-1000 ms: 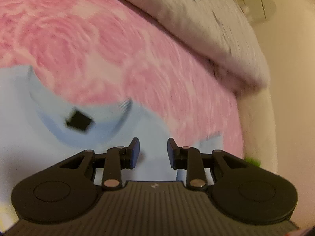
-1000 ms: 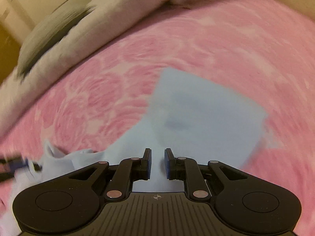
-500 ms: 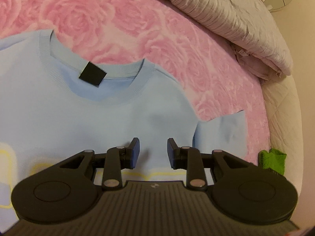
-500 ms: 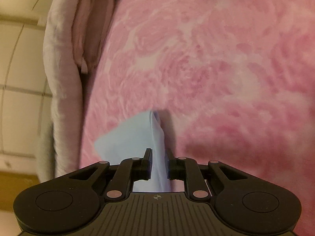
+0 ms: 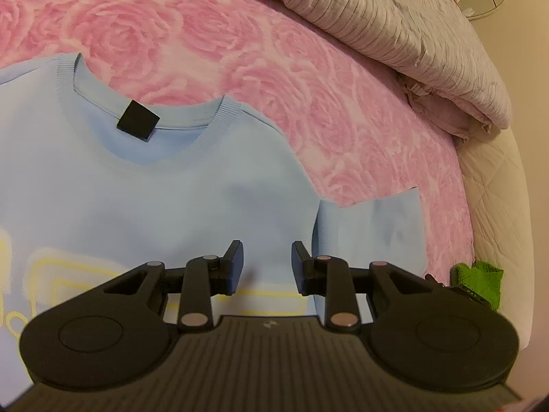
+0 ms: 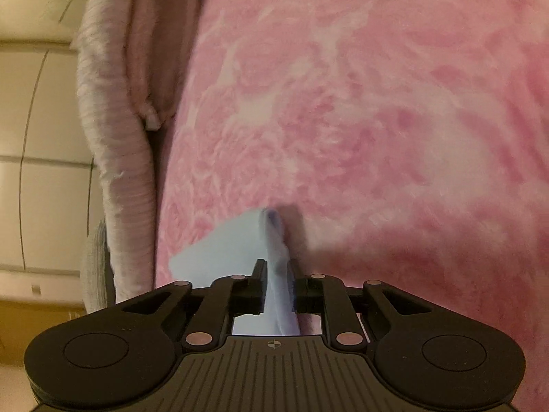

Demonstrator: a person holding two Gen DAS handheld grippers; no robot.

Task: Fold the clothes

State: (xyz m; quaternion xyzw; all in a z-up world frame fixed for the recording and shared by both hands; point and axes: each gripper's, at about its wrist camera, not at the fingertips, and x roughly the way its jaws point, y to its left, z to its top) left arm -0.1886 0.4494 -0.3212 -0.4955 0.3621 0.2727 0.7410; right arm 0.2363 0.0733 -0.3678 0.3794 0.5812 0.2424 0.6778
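Note:
A light blue T-shirt (image 5: pixel 171 199) lies flat, front up, on the pink rose-patterned bedspread (image 5: pixel 240 55). Its collar with a black tag (image 5: pixel 138 123) faces away from me, and a yellow print runs across its chest. One short sleeve (image 5: pixel 370 230) spreads out at the right. My left gripper (image 5: pixel 267 264) hovers open just above the chest, nothing between its fingers. In the right wrist view my right gripper (image 6: pixel 277 285) is shut on a raised fold of the blue shirt fabric (image 6: pixel 274 240), lifted off the bedspread (image 6: pixel 377 103).
A grey ribbed duvet (image 5: pixel 394 24) is bunched along the far side of the bed, over a pink pillow edge (image 5: pixel 442 116). A green cloth (image 5: pixel 480 278) lies by the white mattress rim (image 5: pixel 494 206) at the right. A pale wall (image 6: pixel 41 137) is left of the bed.
The left gripper settled over the shirt's chest after a fast sweep and stays open. The right gripper turned towards the bed's side, closed on a blue fold and lifted it slightly.

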